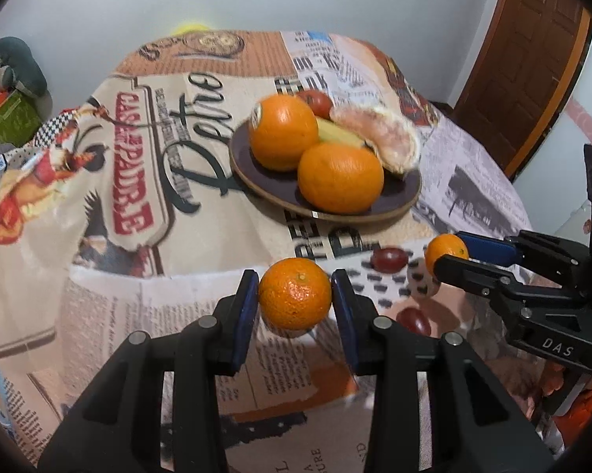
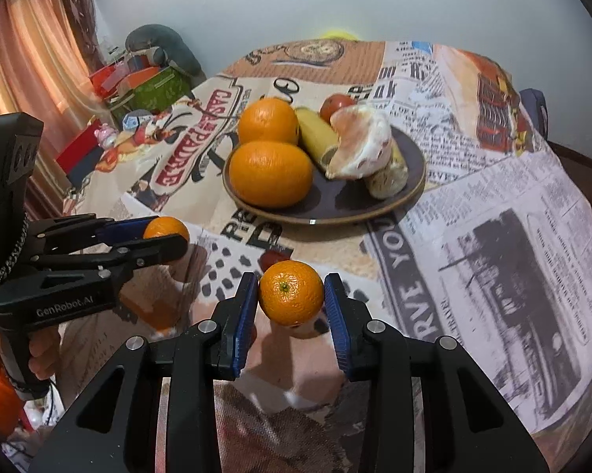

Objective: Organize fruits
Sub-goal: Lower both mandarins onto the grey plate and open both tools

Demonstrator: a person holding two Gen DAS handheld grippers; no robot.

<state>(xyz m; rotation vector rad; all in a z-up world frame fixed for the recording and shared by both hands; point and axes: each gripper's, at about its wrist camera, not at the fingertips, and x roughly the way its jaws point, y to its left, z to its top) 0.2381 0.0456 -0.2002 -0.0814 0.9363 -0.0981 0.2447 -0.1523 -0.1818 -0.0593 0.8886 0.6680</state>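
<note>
In the left wrist view my left gripper (image 1: 294, 276) is shut on a small mandarin (image 1: 294, 295), its blue pads pressing both sides. My right gripper (image 1: 447, 250) enters from the right, shut on a second mandarin (image 1: 447, 246). In the right wrist view the right gripper (image 2: 292, 278) clamps its mandarin (image 2: 291, 295), and the left gripper (image 2: 169, 232) holds its own mandarin (image 2: 164, 226) at the left. Beyond both stands a dark plate (image 1: 398, 201) (image 2: 335, 213) with two big oranges (image 1: 282, 136) (image 2: 270, 173), a banana, peeled citrus (image 1: 378, 134) and a red fruit.
Red grapes (image 1: 388, 259) (image 1: 414, 320) lie on the printed tablecloth (image 1: 146, 205) between the grippers and the plate. Boxes and clutter (image 2: 138, 82) stand beyond the table's left edge, with a curtain behind. A wooden door (image 1: 532, 59) is at the right.
</note>
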